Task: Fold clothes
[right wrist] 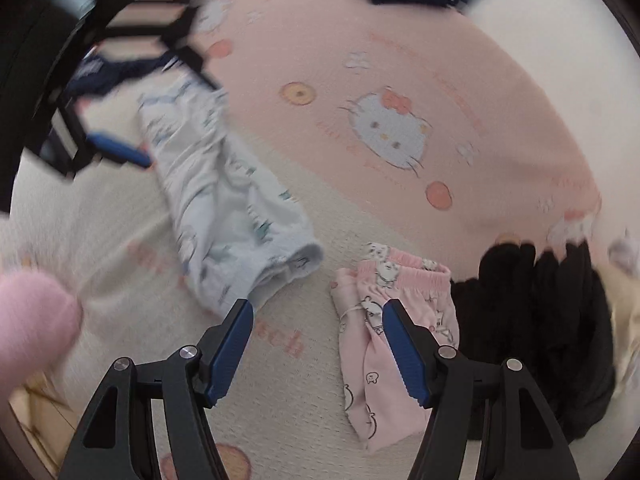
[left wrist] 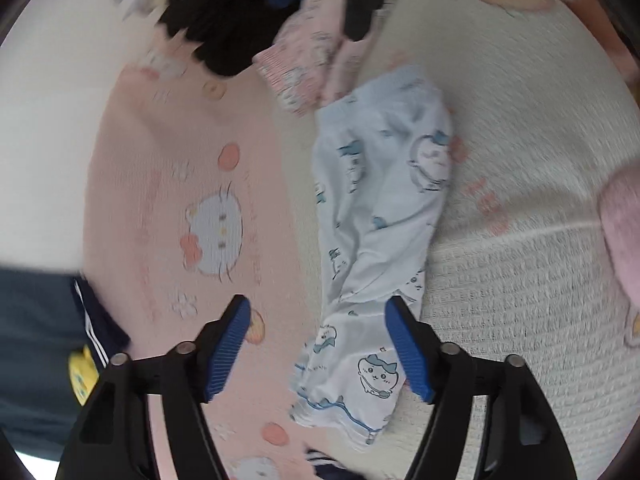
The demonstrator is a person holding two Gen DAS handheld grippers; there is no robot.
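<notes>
So both tools, left (left wrist: 318,312) and right (right wrist: 318,314), gape empty; blue pants (left wrist: 380,216) lie rumpled, probably needing flattening beside the pink pants (right wrist: 384,328).

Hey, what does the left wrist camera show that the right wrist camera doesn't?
Only the left wrist view shows the left gripper up close, open, hovering over the lower end of the light blue printed pants. Only the right wrist view shows the open right gripper up close, near the pink printed pants. Both show the blue pants, the pink pants, the black garment, and the pink cat-print blanket beneath.
</notes>
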